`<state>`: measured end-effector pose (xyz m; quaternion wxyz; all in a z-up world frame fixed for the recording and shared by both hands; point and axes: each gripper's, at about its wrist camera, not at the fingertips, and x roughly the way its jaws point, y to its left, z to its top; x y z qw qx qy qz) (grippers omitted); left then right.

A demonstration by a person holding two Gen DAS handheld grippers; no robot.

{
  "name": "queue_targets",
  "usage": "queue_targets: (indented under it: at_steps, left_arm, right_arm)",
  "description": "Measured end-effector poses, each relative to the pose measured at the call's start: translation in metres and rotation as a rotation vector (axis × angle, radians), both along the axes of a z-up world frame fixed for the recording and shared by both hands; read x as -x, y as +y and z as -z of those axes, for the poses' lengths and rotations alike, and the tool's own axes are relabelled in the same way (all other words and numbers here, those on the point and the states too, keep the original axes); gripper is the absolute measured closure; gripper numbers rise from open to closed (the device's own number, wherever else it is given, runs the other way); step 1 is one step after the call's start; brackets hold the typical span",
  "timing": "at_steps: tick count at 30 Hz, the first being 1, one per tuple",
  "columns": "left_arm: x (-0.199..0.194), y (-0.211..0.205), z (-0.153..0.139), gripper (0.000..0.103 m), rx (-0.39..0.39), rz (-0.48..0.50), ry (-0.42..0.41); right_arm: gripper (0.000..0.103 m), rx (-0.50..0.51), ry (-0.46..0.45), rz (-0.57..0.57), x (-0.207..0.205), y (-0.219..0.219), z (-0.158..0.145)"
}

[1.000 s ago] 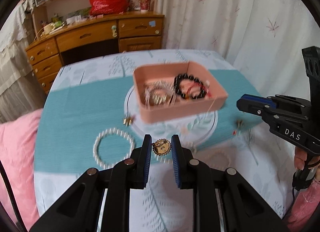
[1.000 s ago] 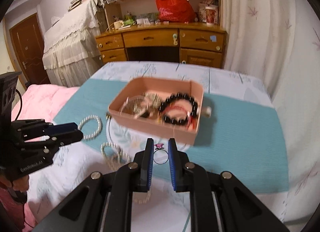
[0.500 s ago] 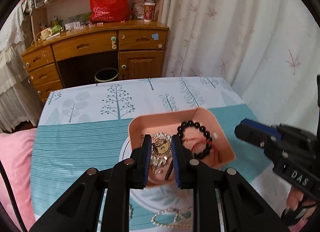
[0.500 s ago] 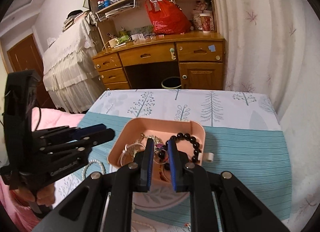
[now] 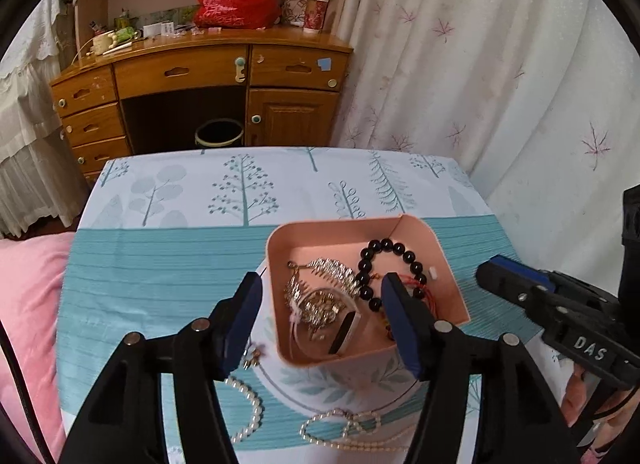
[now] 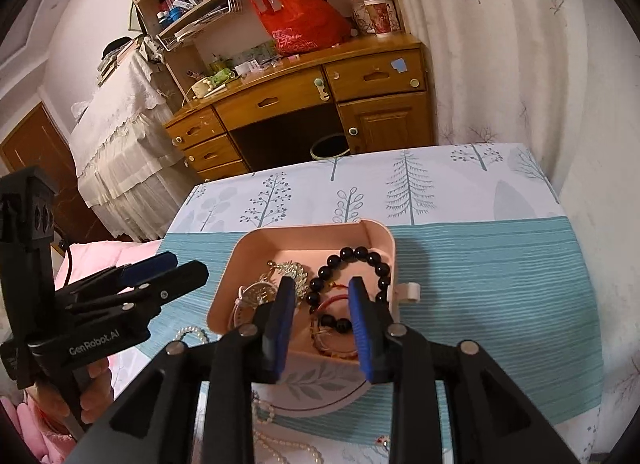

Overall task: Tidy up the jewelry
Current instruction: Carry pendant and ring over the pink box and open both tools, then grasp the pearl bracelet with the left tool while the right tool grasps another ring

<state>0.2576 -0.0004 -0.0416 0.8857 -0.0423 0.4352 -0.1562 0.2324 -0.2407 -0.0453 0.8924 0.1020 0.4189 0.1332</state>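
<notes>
The surface (image 5: 168, 276), covered by a tree-printed cloth, fills the middle of both views. The pink tray (image 5: 450, 268) is seen right of centre, holding a black bead bracelet (image 5: 394, 250) and silver pieces (image 5: 324, 296). Pearl strands (image 5: 248, 404) are left on the cloth at lower centre. The left hand-held gripper (image 5: 320, 314) is held above the tray, its jaws just opened wide, nothing between them. The right hand-held gripper (image 6: 320, 324) has likewise been parting, empty, over the tray.
</notes>
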Motion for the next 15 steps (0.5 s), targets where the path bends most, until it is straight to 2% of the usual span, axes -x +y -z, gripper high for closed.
queue_targets:
  at_steps: [3,5,9,15]
  left_arm:
    - [0.012,0.004,0.002,0.041,-0.008,-0.006,0.020]
    - [0.021,0.006,0.003,0.040,-0.013,-0.008,0.032]
    - [0.044,0.015,0.001,0.030,-0.018,-0.017,0.039]
    - [0.074,0.035,0.005,0.024,-0.115,-0.106,0.015]
  right_arm:
    - [0.066,0.002,0.002,0.003,0.014,-0.001,-0.004]
    - [0.056,0.005,0.004,0.013,0.021,-0.005,-0.005]
    - [0.055,0.002,0.014,0.056,0.044,-0.015,-0.001]
    - [0.055,0.013,0.059,0.125,0.072,-0.031,0.023]
